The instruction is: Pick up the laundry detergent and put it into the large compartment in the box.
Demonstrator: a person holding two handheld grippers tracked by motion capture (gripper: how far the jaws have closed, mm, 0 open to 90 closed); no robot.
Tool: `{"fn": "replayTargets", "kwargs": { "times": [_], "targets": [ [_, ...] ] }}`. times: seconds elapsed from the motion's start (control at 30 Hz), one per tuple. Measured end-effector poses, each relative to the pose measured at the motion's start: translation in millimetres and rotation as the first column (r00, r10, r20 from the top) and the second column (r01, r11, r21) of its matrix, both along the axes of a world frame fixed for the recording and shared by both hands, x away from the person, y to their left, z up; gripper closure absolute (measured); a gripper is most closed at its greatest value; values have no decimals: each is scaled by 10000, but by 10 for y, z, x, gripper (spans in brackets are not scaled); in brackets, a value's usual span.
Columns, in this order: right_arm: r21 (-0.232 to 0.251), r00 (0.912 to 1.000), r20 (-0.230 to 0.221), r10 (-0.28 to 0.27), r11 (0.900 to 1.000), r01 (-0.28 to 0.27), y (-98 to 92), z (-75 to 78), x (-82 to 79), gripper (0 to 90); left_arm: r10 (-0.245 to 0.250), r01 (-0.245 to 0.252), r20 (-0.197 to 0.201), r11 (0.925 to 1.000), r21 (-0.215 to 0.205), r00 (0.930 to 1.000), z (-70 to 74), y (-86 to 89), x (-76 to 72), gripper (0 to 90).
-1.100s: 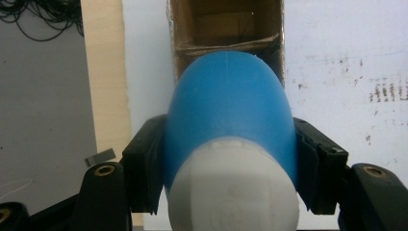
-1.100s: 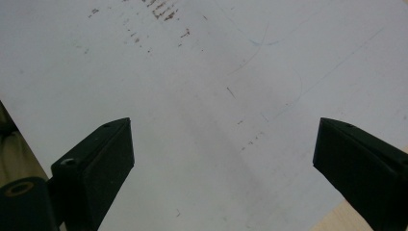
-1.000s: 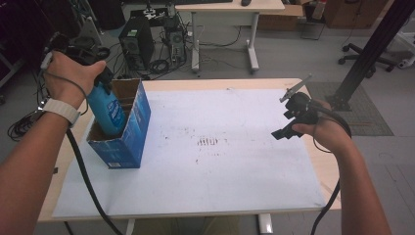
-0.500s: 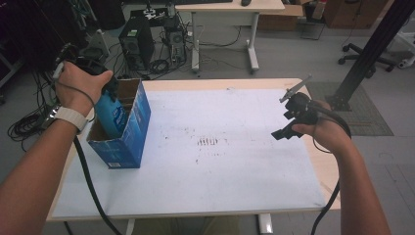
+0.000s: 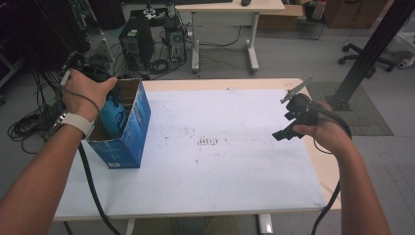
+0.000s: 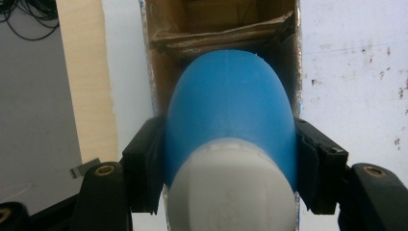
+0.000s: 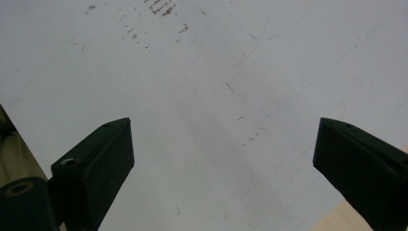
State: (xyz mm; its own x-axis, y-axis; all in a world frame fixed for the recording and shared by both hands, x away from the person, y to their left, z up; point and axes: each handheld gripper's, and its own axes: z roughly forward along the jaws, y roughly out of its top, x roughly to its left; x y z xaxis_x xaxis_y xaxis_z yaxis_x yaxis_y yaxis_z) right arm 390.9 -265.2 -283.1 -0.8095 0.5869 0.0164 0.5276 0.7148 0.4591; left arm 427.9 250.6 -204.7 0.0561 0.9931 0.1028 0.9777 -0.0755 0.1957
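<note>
A blue bottle [image 5: 113,117] with a white lower end [image 6: 231,192] hangs inside the open blue cardboard box [image 5: 128,147] at the table's left. My left gripper [image 6: 230,159] is shut on it, its black pads pressing both sides of the blue body [image 6: 230,101]. In the high view a hand covers most of that gripper [image 5: 98,81], right above the box. At the table's right edge my right gripper [image 5: 288,122] hovers over the white sheet. Its jaws stand wide apart in the right gripper view [image 7: 223,144], with nothing between them.
A white sheet [image 5: 215,156] with dark smudges at its middle covers the wooden table [image 5: 323,171]. The box has brown cardboard flaps inside [image 6: 216,36]. Behind the table are a computer tower [image 5: 134,46], cables and a second desk [image 5: 230,7].
My left hand has lowered the blue bottle deeper into the box. The right hand has stayed in place.
</note>
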Motion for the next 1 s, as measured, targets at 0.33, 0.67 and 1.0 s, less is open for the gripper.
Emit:
{"fn": "replayTargets", "kwargs": {
  "times": [0.33, 0.67, 1.0],
  "targets": [
    [-14, 10000, -36, 12, 10000, -13, 6, -26, 3, 72, -89, 89, 17, 9999, 59, 10000, -162, -1, 15, 376],
    [-14, 9999, -94, -38, 10000, 38, -8, -55, 4, 72, -116, 117, -21, 9998, 146, 9999, -320, -10, 34, 376],
    [-22, 9998, -163, -109, 9999, 109, -23, -73, 6, 72, -132, 132, -46, 9998, 152, 9999, -462, 25, 48, 377]
  ]
}}
